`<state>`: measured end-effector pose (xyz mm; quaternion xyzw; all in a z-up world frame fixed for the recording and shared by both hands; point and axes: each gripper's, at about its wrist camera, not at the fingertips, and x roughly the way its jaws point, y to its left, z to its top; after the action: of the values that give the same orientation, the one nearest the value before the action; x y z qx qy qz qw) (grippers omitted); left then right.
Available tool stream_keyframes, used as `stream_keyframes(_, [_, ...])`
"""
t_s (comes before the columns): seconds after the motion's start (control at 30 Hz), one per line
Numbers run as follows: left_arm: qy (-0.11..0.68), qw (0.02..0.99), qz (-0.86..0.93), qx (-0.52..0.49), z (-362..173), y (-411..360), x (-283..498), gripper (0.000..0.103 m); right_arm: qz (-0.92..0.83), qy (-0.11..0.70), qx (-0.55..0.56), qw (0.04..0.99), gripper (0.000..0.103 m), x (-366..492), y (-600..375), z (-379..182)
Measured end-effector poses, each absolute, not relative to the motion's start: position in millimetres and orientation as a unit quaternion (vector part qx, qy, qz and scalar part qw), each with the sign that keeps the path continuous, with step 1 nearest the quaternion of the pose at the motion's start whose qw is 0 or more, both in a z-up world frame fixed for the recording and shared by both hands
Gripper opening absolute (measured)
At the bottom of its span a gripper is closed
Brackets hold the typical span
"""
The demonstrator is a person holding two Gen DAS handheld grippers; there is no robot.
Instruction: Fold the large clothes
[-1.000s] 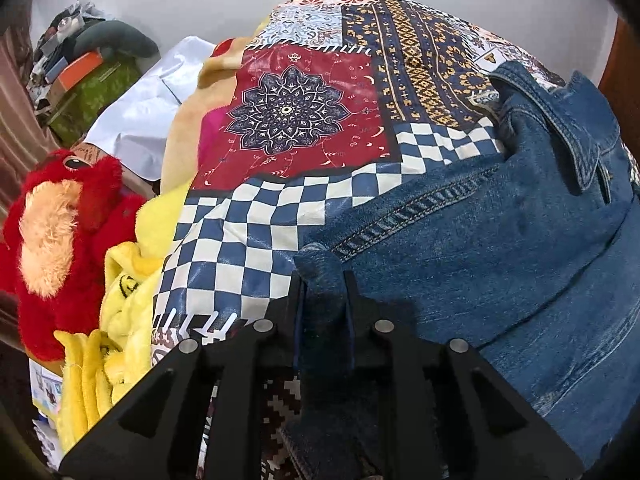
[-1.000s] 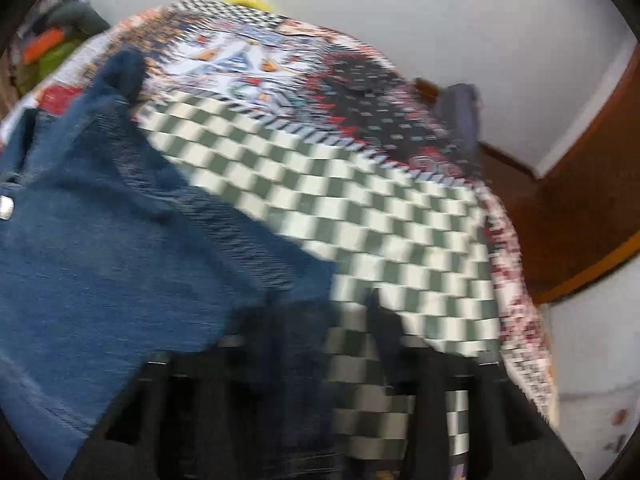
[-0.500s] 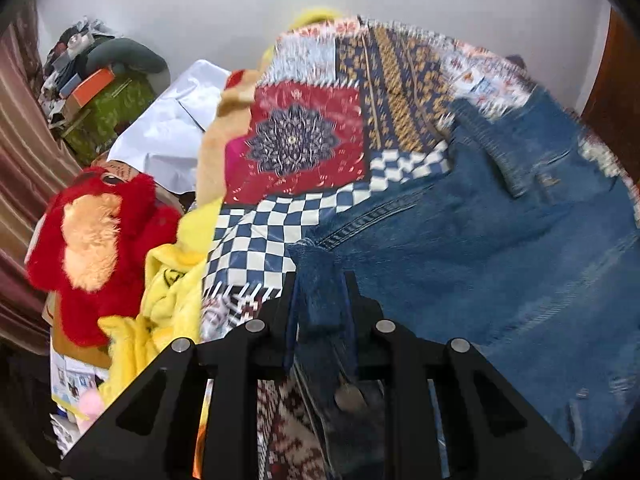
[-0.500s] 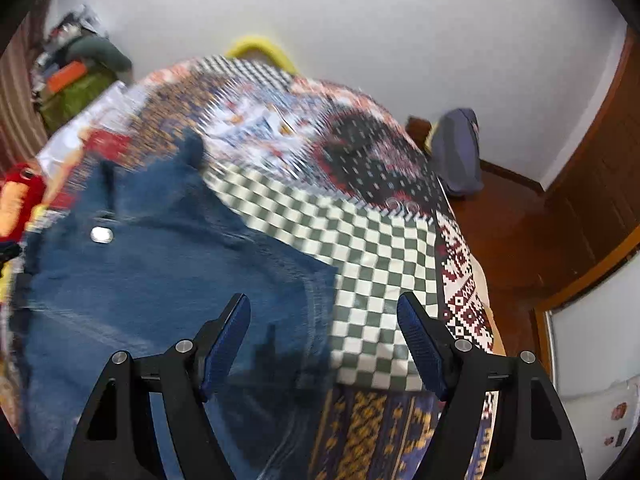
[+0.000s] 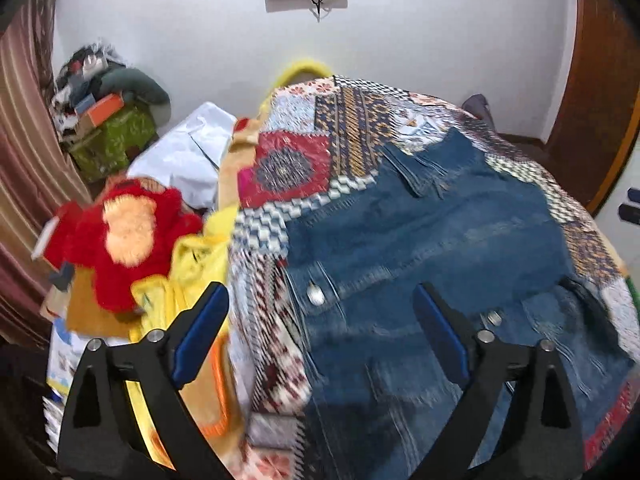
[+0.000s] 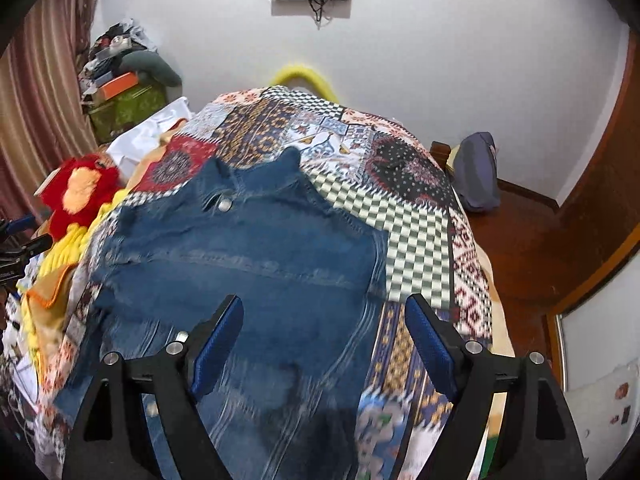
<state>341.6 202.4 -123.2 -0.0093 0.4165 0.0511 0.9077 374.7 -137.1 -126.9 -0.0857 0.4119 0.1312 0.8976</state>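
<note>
Denim jacket [image 5: 420, 240] spread flat on the patchwork bedspread [image 5: 344, 120], both tongs above it and empty.

Left tongs [image 5: 320, 332] and right tongs [image 6: 324, 340] stand wide apart, having just been opening, with no cloth between their blue pads; the near hem is blurred, so its lie is unclear. A red plush toy [image 5: 120, 236] and yellow cloth [image 5: 192, 264] lie beside the bed.

Left hand-held gripper [image 5: 322, 330] just opened wide, right hand-held gripper [image 6: 324, 344] likewise, empty
</note>
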Motion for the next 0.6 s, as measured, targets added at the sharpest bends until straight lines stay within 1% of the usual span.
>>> stream_keyframes(0.17, [0.450,0.891,0.047,-0.024,-151,200,298,0.096,0.138,0.427,-0.095,0.889,0.082,322,-143,-145])
stream_keyframes(0.27, [0.482,0.874,0.058,-0.008,-173,196,273,0.096,0.138,0.446,-0.098,0.879,0.082,292,-152,-165])
stream_keyframes(0.4, [0.507,0.860,0.049,-0.021,-198,196,243,0.096,0.130,0.477,-0.084,0.865,0.082,260,-172,-195])
stream_keyframes(0.53, [0.544,0.835,0.053,-0.060,-228,197,214,0.096,0.114,0.507,-0.072,0.851,0.082,232,-194,-225])
stream_keyframes(0.6, [0.559,0.821,0.060,-0.100,-244,200,201,0.096,0.104,0.520,-0.067,0.845,0.082,220,-203,-237])
